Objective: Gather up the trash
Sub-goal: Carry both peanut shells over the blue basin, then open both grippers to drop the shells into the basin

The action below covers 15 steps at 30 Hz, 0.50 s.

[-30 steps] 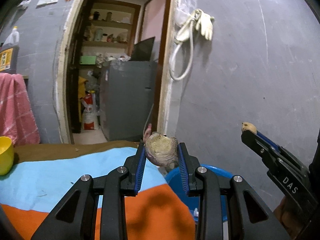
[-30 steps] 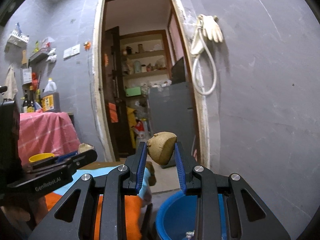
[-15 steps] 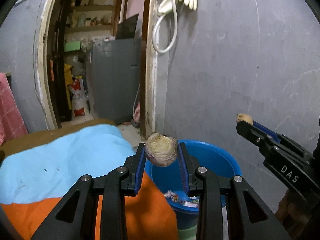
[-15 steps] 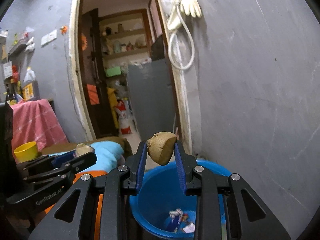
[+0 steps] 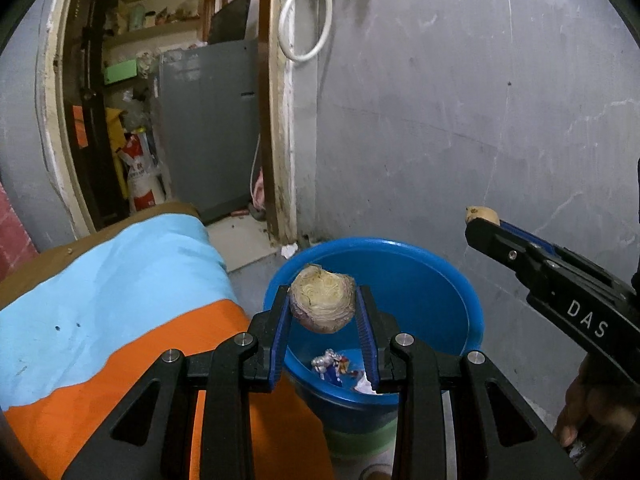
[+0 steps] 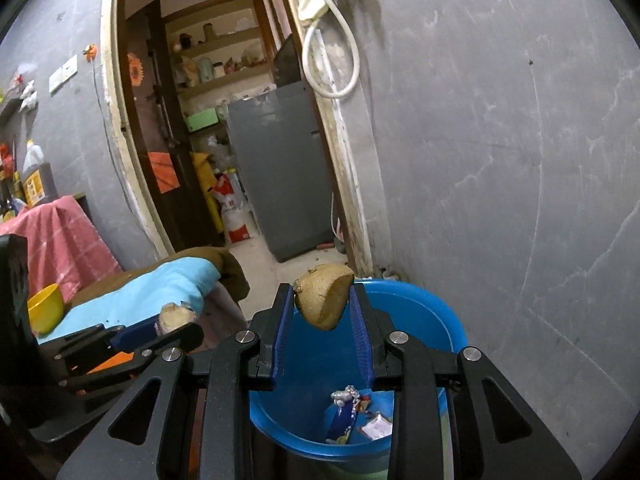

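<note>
**Two scraps held over the blue bucket**

Left gripper (image 5: 323, 308) pinching an onion half (image 5: 322, 305) between its blue pads, cut face up, purple skin below. Right gripper (image 6: 323, 308) clamped on a brown potato piece (image 6: 323, 300) in the same way. Both scraps poised above the open mouth of the blue bucket (image 5: 440, 280), apart from its rim. Wrappers (image 6: 352, 412) lying at the bucket's bottom. Orange and light blue cloth (image 5: 120, 300) just left of the bucket, touching its side. Grey wall (image 5: 460, 120) close behind, doorway (image 5: 160, 100) further left, white hose (image 5: 308, 20) hanging by the door frame.

Against a second ago: bucket then only a sliver at the lower edge, now broad and open under both pairs of pads; yellow cup gone from the left view; grips unchanged, same scraps between the same pads.
</note>
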Motion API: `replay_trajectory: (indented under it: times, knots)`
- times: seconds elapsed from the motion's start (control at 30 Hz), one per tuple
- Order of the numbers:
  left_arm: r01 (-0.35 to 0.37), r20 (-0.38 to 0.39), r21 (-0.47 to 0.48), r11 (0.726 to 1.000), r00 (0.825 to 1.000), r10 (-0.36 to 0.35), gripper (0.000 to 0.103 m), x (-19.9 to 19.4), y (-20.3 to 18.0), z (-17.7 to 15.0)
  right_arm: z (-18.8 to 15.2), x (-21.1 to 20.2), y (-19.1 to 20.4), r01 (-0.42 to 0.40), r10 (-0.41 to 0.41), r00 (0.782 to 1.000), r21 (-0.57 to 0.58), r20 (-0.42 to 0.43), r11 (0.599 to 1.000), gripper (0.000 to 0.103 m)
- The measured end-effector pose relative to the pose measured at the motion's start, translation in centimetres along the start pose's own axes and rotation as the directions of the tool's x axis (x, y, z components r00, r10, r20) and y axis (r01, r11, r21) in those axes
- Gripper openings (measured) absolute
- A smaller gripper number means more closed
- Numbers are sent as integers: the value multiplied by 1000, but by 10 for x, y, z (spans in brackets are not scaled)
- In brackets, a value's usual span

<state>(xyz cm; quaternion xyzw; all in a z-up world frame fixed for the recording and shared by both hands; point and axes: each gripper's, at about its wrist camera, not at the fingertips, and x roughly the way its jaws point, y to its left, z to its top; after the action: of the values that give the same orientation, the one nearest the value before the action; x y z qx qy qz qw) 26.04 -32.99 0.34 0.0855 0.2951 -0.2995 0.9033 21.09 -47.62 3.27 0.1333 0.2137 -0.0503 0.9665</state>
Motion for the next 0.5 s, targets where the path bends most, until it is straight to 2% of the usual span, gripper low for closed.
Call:
replay_trajectory:
  times: [0.33,0.4,0.5]
  knots:
    - [35,-109,-1,999,993,-35,28,22,0,-6,-2,13,-18,6,2,996,85,-87,996,29]
    - [40,-132,-12,999,990,-41,29,29,4,-6,-2,13,-20,5,4,996,95,-93,995,37]
    - [46,-153,-34,998,987,-51,29,33,9,-8,-2,13,-22,7,3,995,102,-96,995,38]
